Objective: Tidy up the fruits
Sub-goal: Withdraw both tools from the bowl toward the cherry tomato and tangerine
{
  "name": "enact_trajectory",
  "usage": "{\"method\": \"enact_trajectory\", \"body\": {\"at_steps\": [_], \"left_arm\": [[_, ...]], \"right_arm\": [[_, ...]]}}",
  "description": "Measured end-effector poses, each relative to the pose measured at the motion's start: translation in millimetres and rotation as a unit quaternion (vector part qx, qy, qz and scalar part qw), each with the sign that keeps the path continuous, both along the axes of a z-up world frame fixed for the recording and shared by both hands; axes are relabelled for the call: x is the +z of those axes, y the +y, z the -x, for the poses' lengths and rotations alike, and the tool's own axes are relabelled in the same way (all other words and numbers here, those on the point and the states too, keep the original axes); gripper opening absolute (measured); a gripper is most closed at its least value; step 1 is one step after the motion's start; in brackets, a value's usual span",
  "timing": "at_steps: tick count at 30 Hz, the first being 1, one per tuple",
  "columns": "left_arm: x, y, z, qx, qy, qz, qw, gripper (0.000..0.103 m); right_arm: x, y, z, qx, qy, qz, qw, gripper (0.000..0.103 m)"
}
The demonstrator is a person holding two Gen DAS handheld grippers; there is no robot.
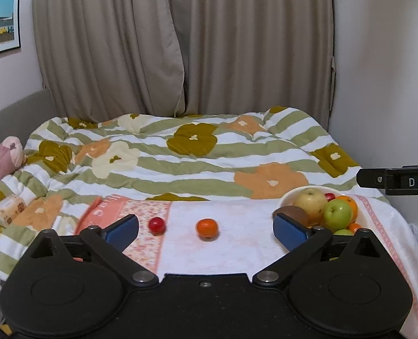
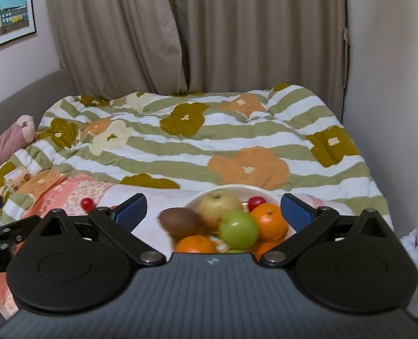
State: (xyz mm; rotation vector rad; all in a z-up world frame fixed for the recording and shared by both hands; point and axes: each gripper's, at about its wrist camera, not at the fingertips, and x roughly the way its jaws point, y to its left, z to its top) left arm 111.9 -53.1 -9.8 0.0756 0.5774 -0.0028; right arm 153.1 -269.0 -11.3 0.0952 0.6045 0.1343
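Two loose fruits lie on the pale towel spread over the near edge of the bed: a small glossy red fruit, round and smooth, sitting on the towel's floral-print strip, and a squat orange tangerine on the plain nubbly white part, near it but apart. Right of them, a white bowl, smooth and glazed-looking, holds the pile: yellow apple with a dull matte skin, green apple shiny, an orange behind it, a second small red fruit tucked at the back. A brown kiwi, fuzzy and oval, sits at the bowl's left rim; blurred in the right wrist view, so contact with the rim cannot be told. More oranges show low in the bowl, one just in front of the kiwi.

Quilt behind: puffy, stitched, green-and-white stripes with big flat flower shapes. Beige curtain hangs in soft folds.

Left gripper: blue-padded fingers spread wide, nothing between them but the towel with the tangerine and red fruit ahead; touching neither. Its right finger overlaps the bowl's near-left side in view.

Right gripper: fingers likewise spread wide, empty, poised over the bowl with the fruit pile framed between the pads; no contact visible.
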Motion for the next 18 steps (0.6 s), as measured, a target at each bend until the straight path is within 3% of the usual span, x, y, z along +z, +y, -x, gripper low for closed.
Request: {"method": "enact_trajectory", "body": {"at_steps": [9, 18], "left_arm": [[0.0, 58.9, -4.1, -0.019, 0.005, 0.013, 0.9997, 0.103], [-24.7, 109.4, -40.9, -0.054, 0.022, -0.001, 0.9983, 0.103]], "right_arm": [[2.0, 70.9, 9.2, -0.006, 0.015, -0.001, 1.0, 0.103], [-22.9, 135.3, -1.2, -0.028, 0.035, -0.003, 0.999, 0.103]]}}
